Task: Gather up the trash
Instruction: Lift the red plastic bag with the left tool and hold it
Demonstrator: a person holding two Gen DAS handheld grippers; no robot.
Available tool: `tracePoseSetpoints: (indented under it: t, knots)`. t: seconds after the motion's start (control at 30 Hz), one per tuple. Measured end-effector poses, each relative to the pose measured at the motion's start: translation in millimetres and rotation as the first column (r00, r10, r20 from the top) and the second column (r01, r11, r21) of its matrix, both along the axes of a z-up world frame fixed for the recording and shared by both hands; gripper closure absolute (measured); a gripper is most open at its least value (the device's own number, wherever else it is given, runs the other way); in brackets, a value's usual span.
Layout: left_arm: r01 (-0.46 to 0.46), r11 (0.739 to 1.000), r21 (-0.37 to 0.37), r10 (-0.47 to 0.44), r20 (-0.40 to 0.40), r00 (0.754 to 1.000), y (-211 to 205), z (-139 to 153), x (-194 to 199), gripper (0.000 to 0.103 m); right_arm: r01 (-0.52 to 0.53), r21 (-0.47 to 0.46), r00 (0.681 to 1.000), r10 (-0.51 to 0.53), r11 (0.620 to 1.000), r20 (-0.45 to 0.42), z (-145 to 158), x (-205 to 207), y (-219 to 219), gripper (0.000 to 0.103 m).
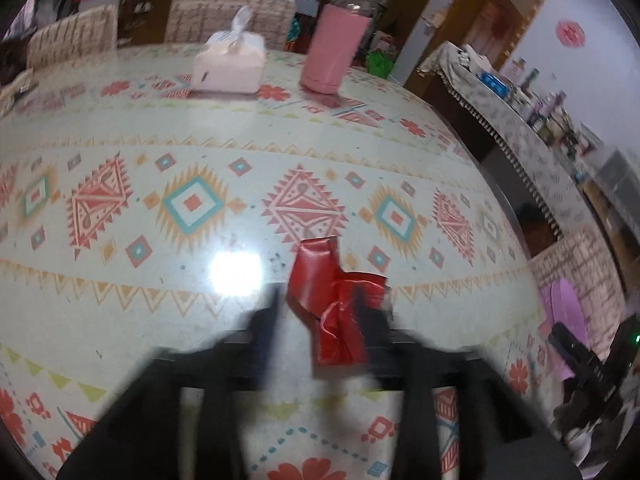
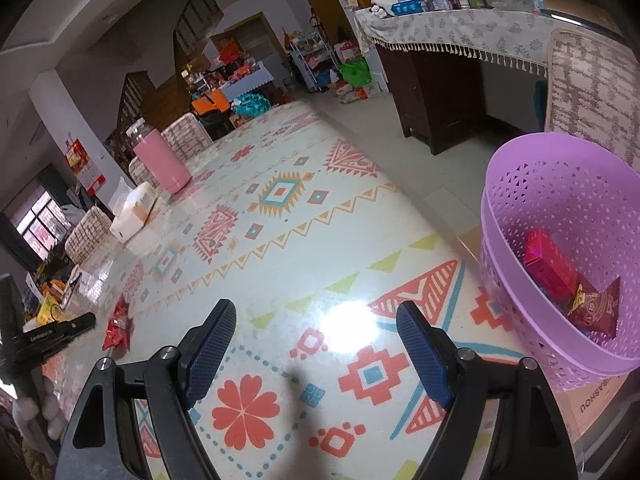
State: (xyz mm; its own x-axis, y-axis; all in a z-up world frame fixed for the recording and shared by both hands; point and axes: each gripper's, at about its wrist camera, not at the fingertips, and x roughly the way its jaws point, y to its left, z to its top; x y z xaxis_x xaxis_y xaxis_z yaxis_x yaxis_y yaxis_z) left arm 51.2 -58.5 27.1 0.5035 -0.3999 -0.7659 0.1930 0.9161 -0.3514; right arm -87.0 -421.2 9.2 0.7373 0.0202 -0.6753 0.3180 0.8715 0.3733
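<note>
A crumpled red wrapper lies on the patterned tablecloth. My left gripper is blurred, its fingers spread, with the wrapper between them and against the right finger. In the right wrist view the same wrapper lies at the far left next to the other gripper's body. My right gripper is open and empty over the table. A purple basket stands to its right at the table edge and holds a red box and a dark red snack packet.
A white tissue box and a pink bottle stand at the far side of the table. Chairs ring the far edge. A cloth-covered sideboard with bottles stands beyond the table's right side.
</note>
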Motion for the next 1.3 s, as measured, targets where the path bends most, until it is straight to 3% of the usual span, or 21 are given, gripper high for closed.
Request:
tracePoseSetpoints:
  t: [0.23, 0.33, 0.47, 0.5, 0.53, 0.8, 0.97, 1.13, 1.3]
  knots:
    - [0.064, 0.997, 0.049, -0.064, -0.009, 0.998, -29, -10, 2, 0.042, -0.01, 0.004, 1.0, 0.01, 1.0, 0.009, 1, -1, 1, 0.017]
    - [0.092, 0.99, 0.109, -0.092, -0.007, 0.996, -47, -18, 3, 0.04, -0.012, -0.011, 1.0, 0.012, 1.0, 0.015, 3, -2, 3, 0.017]
    - [0.124, 0.967, 0.222, -0.14, 0.058, 0.989, -68, -21, -5, 0.04, -0.008, -0.012, 1.0, 0.008, 1.0, 0.021, 4, -2, 3, 0.017]
    - [0.125, 0.955, 0.268, -0.148, 0.065, 0.987, -72, -21, -8, 0.057, -0.008, -0.013, 1.0, 0.008, 1.0, 0.021, 3, -2, 3, 0.017]
    - [0.125, 0.947, 0.295, -0.153, 0.072, 0.986, -75, -20, -11, 0.058, -0.009, -0.013, 1.0, 0.009, 1.0, 0.021, 3, -2, 3, 0.017]
    - [0.077, 0.953, 0.292, -0.136, 0.185, 0.973, -68, 6, -38, 0.06, -0.008, -0.013, 1.0, 0.008, 1.0, 0.023, 4, -2, 3, 0.017]
    - [0.054, 0.951, 0.306, -0.123, 0.211, 0.97, -66, 10, -42, 0.059, -0.005, -0.013, 1.0, 0.006, 1.0, 0.008, 4, -3, 2, 0.017]
    - [0.031, 0.948, 0.316, -0.106, 0.223, 0.969, -66, 16, -47, 0.059, -0.028, 0.041, 0.999, 0.027, 0.999, 0.036, 9, -31, 12, 0.016]
    - [0.03, 0.942, 0.335, -0.131, 0.282, 0.95, -74, 33, -67, 0.059, -0.027, 0.001, 0.999, 0.027, 1.0, 0.044, 18, -57, 25, 0.016]
